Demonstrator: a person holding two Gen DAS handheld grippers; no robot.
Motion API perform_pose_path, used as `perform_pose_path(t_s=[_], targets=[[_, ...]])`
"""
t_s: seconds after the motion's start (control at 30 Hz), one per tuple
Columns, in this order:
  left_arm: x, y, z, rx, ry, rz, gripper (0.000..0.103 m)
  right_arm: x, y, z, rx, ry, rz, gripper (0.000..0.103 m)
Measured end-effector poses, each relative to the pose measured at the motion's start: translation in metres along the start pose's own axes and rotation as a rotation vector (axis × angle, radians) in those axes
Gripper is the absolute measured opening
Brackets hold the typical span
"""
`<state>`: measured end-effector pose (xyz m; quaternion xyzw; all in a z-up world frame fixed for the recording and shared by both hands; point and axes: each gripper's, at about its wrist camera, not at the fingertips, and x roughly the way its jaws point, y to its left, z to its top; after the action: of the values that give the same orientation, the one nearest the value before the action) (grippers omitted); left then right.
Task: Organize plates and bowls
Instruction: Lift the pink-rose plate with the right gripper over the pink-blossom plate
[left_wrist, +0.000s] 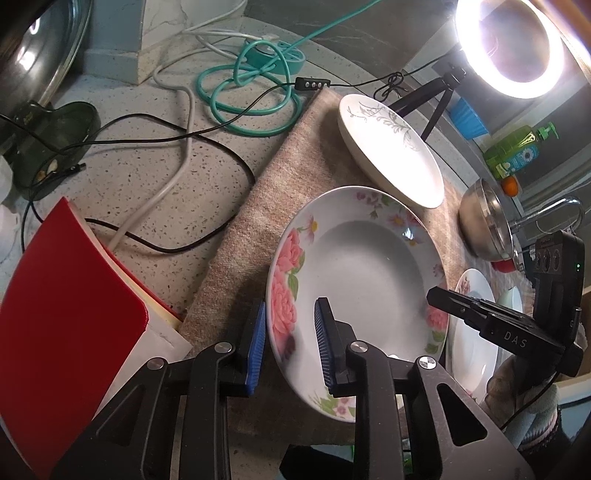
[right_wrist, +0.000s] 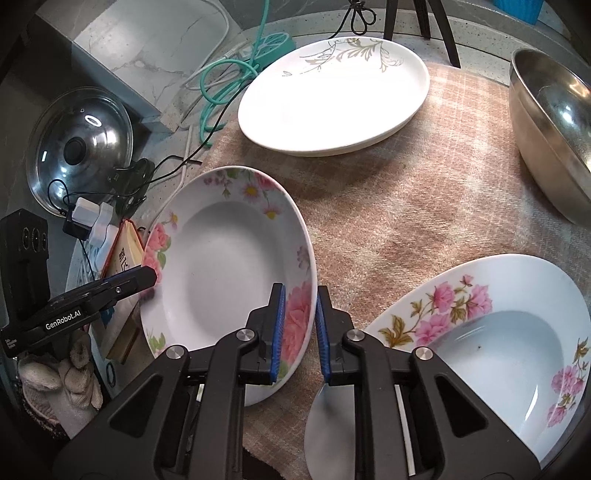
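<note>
A deep plate with pink roses is held tilted above the checked cloth. My left gripper straddles its left rim with a gap at the pads. My right gripper is shut on its opposite rim and also shows in the left wrist view. A second pink-flowered deep plate lies at the right. A white plate with grey leaves lies farther back. A steel bowl stands at the right.
Cables and a teal power strip lie on the speckled counter. A red book is at the left. A glass pot lid, a ring light on a tripod and a green soap bottle stand around.
</note>
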<state>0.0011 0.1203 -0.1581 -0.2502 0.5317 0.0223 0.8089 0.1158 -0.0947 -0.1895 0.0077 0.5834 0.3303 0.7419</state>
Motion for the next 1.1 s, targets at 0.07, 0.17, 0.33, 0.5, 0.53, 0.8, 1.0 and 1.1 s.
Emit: perform_pose_path(t_s=[0.07,0.17,0.33,0.5,0.53,0.8,1.0,1.1], targets=[[-0.001,-0.001,0.001,-0.003,-0.002,0.000,0.024,-0.001,-0.001,0.000,0.010,0.000,0.003,0.016],[-0.005,-0.006,0.002,0.009,-0.014,0.005,0.024,-0.006,-0.001,-0.001,0.019,-0.009,0.006,0.016],[-0.015,-0.016,0.005,0.032,-0.036,-0.005,0.024,-0.022,-0.003,-0.003,0.031,-0.032,0.012,0.016],[-0.020,-0.032,0.007,0.067,-0.049,-0.033,0.024,-0.043,-0.013,-0.010,0.063,-0.063,0.011,0.016],[-0.021,-0.037,0.007,0.076,-0.050,-0.042,0.024,-0.048,-0.016,-0.012,0.074,-0.070,0.009,0.016],[-0.014,-0.074,0.005,0.159,-0.028,-0.090,0.024,-0.076,-0.043,-0.034,0.143,-0.101,-0.017,0.016],[0.001,-0.102,-0.002,0.222,0.012,-0.125,0.024,-0.094,-0.072,-0.054,0.211,-0.119,-0.047,0.016],[0.007,-0.116,-0.005,0.252,0.033,-0.141,0.024,-0.102,-0.085,-0.065,0.243,-0.125,-0.062,0.016]])
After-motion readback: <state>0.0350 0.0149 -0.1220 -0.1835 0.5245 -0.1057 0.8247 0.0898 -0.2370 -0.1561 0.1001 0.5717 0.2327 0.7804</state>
